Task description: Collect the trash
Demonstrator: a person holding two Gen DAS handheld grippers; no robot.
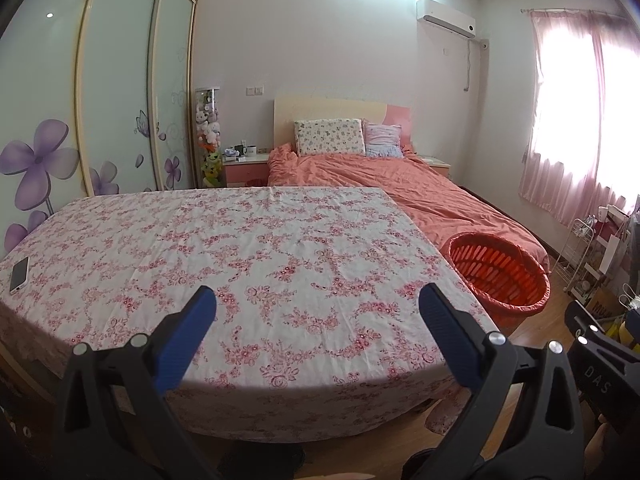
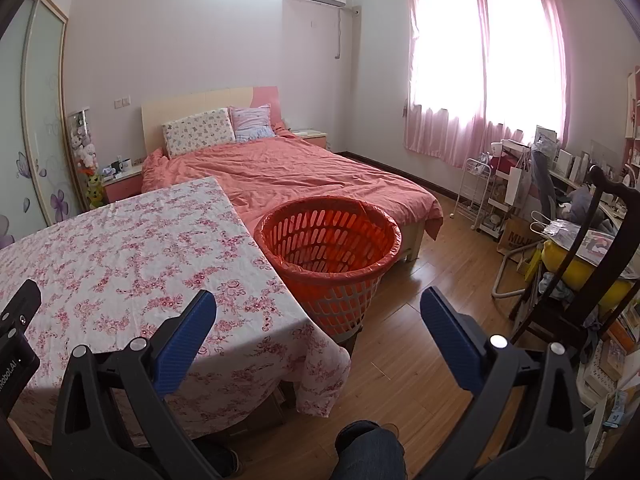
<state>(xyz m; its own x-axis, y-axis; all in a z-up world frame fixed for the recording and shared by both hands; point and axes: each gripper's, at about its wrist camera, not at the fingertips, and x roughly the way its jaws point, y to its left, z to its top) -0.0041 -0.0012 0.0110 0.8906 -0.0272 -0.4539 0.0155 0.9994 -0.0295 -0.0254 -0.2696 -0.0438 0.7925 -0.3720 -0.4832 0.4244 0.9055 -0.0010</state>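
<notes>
An orange slatted basket (image 2: 328,240) lined with an orange bag stands on the floor off the table's right side; it also shows in the left wrist view (image 1: 498,272). I see no trash on the floral tablecloth (image 1: 248,248). My left gripper (image 1: 318,300) is open and empty above the table's near edge. My right gripper (image 2: 318,300) is open and empty, held over the table's right corner and the floor in front of the basket. Part of the right gripper's body shows at the right edge of the left wrist view.
A phone (image 1: 19,274) lies at the table's left edge. A bed with a salmon cover (image 2: 288,176) stands behind the table and basket. A dark wooden chair (image 2: 592,264), wire rack (image 2: 476,192) and cluttered shelves fill the right side. Wood floor (image 2: 420,360) lies between.
</notes>
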